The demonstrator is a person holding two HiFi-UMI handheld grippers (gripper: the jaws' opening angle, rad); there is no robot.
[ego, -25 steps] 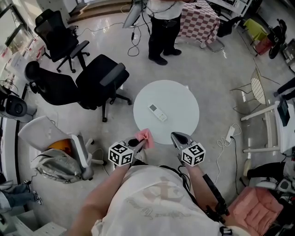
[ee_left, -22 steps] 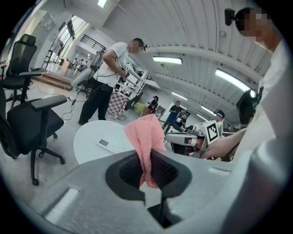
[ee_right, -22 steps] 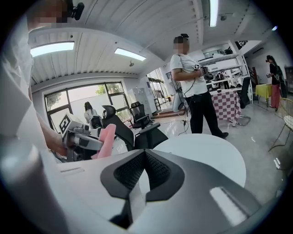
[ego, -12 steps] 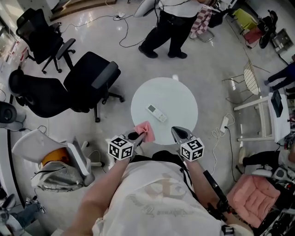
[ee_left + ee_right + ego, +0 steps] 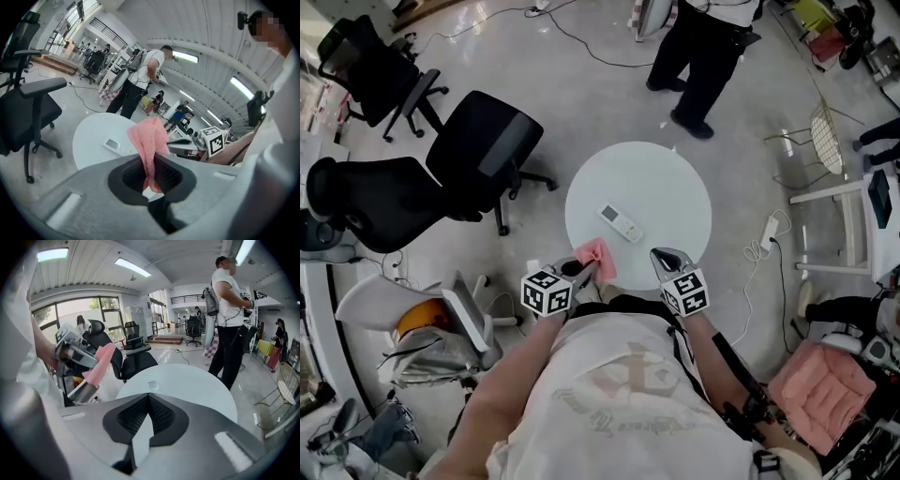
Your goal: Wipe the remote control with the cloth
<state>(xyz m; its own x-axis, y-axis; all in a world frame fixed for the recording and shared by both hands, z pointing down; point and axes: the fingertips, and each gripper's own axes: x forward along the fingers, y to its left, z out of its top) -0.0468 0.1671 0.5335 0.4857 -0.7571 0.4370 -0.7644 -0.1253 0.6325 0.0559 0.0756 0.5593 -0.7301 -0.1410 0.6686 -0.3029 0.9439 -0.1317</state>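
A white remote control lies near the middle of the round white table; the left gripper view also shows the remote control. My left gripper is shut on a pink cloth at the table's near left edge; in the left gripper view the pink cloth stands up from the jaws. My right gripper is shut and empty over the table's near right edge. In the right gripper view the remote control is small on the table, and the left gripper with the pink cloth shows at the left.
Two black office chairs stand left of the table. A person in dark trousers stands beyond it. A power strip and cable lie on the floor to the right. A white chair with a bag sits at the lower left.
Both grippers have come slightly forward and lower toward the table's near edge. The head view has shifted, and the standing person has walked to the right.
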